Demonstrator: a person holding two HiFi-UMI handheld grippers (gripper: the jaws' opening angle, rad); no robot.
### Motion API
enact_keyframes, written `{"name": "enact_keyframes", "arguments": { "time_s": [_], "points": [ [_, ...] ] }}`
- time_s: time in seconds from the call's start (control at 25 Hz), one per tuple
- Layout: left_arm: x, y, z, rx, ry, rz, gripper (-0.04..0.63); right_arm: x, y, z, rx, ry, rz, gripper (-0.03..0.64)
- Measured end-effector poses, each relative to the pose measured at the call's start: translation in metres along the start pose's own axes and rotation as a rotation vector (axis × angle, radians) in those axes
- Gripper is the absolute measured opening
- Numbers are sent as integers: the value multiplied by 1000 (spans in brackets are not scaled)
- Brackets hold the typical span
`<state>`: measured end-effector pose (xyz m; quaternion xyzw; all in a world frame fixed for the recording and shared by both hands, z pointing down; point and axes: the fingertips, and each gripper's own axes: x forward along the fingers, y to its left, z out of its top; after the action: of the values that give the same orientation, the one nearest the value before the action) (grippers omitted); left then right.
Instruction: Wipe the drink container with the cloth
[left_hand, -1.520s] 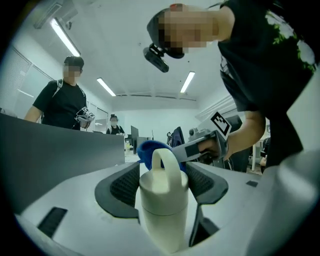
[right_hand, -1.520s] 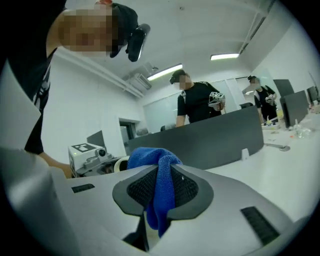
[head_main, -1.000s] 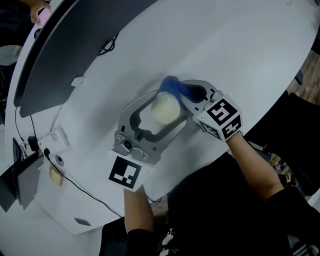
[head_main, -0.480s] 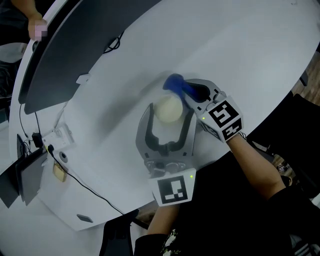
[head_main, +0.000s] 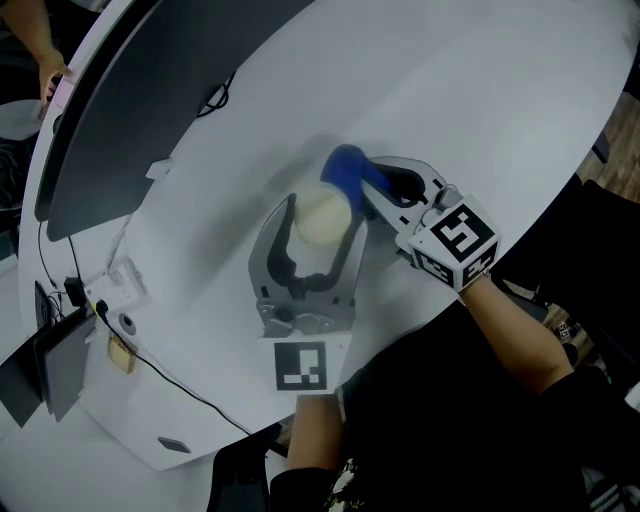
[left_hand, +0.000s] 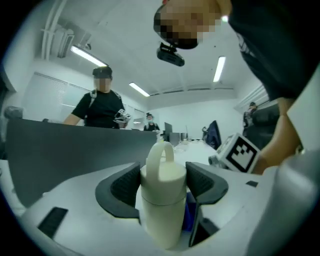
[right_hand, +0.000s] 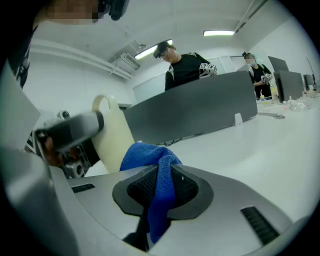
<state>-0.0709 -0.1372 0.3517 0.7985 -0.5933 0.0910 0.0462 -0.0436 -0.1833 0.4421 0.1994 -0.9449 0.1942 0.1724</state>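
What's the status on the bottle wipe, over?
Left gripper jaws just closed in, gripping cream bottle. Right gripper clamps blue cloth, cloth up against the bottle. Nothing in the way.

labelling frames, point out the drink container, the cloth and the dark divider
drink container (left_hand: 161, 215): left gripper view, cream body below the lid
cloth (right_hand: 147, 155): right gripper view, blue bunch above the jaws
dark divider (head_main: 130, 100): head view, its dark face

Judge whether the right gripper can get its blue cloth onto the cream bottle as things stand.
Probably yes: the right gripper, shut on the blue cloth, holds it right beside the cream bottle, with nothing between them.
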Motion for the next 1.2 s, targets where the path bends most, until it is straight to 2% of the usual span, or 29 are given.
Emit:
{"name": "enact_keyframes", "arguments": {
  "time_s": [0.16,0.24,0.32,0.4,0.48,0.52,0.68,0.8,0.92,1.0,1.08,1.2],
  "points": [
    [0,1,2,16,-41,-253,282,-27,10,62,4,-190,84,43],
    [1,0,3,15,-51,-323,282,-33,23,85,-3,-250,168,43],
    [1,0,3,6,-55,-348,282,-28,36,89,-6,-257,247,43],
    [0,0,4,-5,-60,-352,282,-18,38,76,15,-224,262,43],
    [-1,-1,3,-11,-66,-357,282,-6,29,55,33,-155,225,41],
    [-1,-1,3,-14,-69,-360,282,1,24,41,15,-99,194,41],
    [-1,-1,4,-31,-78,-357,282,23,8,-19,-180,178,67,41],
    [1,0,3,-37,-70,-358,282,27,5,-31,-205,228,53,41],
    [2,1,6,-47,-25,-316,282,28,5,-30,-192,212,62,41],
    [-1,0,11,-38,-9,-243,283,27,5,-30,-190,205,65,41],
    [-3,2,18,-53,-15,-118,292,27,4,-29,-189,198,63,41],
    [-1,9,17,-76,16,115,297,27,4,-29,-186,186,51,41]
  ]
}}
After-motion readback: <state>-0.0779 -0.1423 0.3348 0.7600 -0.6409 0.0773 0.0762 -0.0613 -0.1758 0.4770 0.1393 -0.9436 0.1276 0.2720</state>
